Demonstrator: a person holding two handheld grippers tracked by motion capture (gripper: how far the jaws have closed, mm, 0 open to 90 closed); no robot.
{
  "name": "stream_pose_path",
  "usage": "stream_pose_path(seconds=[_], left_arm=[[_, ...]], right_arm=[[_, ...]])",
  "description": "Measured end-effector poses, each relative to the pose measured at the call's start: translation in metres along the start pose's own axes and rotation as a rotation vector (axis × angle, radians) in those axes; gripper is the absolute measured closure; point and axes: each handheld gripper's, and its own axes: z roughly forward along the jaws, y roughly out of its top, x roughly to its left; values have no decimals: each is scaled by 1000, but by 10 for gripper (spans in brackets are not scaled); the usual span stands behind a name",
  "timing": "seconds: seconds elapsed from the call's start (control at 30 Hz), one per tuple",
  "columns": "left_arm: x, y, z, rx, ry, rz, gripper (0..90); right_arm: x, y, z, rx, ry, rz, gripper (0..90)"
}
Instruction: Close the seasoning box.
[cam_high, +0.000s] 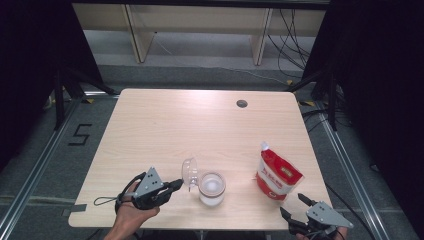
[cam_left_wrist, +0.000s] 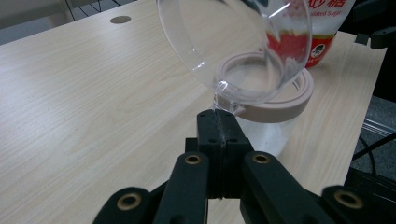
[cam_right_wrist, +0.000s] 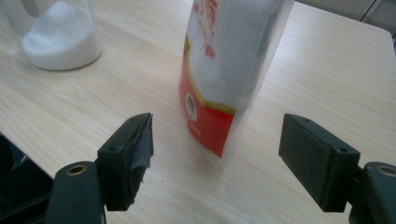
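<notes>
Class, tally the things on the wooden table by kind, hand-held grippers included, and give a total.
Clear round plastic jar of white sugar with a beige rim: 1
Clear domed plastic lid: 1
Red and white sugar pouch: 1
Black hand-held grippers: 2
Total: 5

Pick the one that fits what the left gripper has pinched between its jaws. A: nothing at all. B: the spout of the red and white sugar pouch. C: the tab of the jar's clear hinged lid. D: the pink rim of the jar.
C: in the left gripper view the left gripper has its jaws shut on the small tab of the clear lid, tipped open over the jar.
</notes>
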Motion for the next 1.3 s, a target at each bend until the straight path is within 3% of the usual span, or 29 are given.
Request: stream_pose_path(seconds=[0.03,0.07,0.1,0.13,0.2,0.3,0.33,0.43,0.47,0.57,0.6,0.67,0.7,0.73,0.77,0.8,0.83,0.93,1.0,1.03,1.1,1.13,1.17,1.3], left_arm=[[1,1,0,2,-2,17,893],[-2,1,2,-3,-5,-18,893],[-2,2,1,0,1,-12,893],[-2,2,2,1,2,-15,893],[-2,2,2,-1,-2,5,893],[-4,3,2,-4,-6,-10,893],[-3,4,2,-2,-5,11,893],[-5,5,3,-5,-6,-7,893],[-4,6,3,-3,-9,11,893],[-6,6,5,-12,-14,10,893],[-5,7,5,-12,-21,33,893],[-5,7,6,-18,-26,32,893],[-7,6,7,-18,-25,2,893],[-7,7,6,-18,-23,4,893],[-7,7,6,-17,-26,3,893],[-7,8,6,-16,-18,7,893],[-6,8,6,-14,-23,27,893],[-8,8,8,-22,-30,21,893],[-8,9,8,-25,-40,46,893],[-10,8,8,-24,-42,18,893],[-9,8,8,-20,-43,52,893],[-9,8,8,-20,-43,51,892],[-12,8,9,-19,-39,17,892],[-11,8,9,-30,-49,22,889]], right_arm=[[3,0,-2,24,6,42,270],[3,0,-2,22,6,40,270],[3,0,-2,22,6,41,270],[0,0,-1,14,8,10,271],[0,0,-1,11,12,12,270],[0,0,-1,14,8,11,271],[0,0,-1,11,11,16,270],[0,0,-1,12,8,9,271],[0,0,-1,13,9,8,271],[0,0,-1,12,10,7,270],[0,-1,0,6,19,14,270],[0,-1,0,3,21,15,270],[0,-1,-1,12,10,7,270],[2,-1,-2,24,6,36,270],[-2,0,0,-8,3,-21,270],[-1,-1,0,9,13,4,270],[0,0,0,10,13,6,270],[0,-1,0,10,12,0,269],[0,-1,0,12,13,-3,269],[0,0,0,13,15,2,269],[0,-1,0,15,16,-1,269],[0,-1,1,16,24,-5,269],[1,-1,0,18,23,4,269],[0,-1,0,12,24,-8,268]])
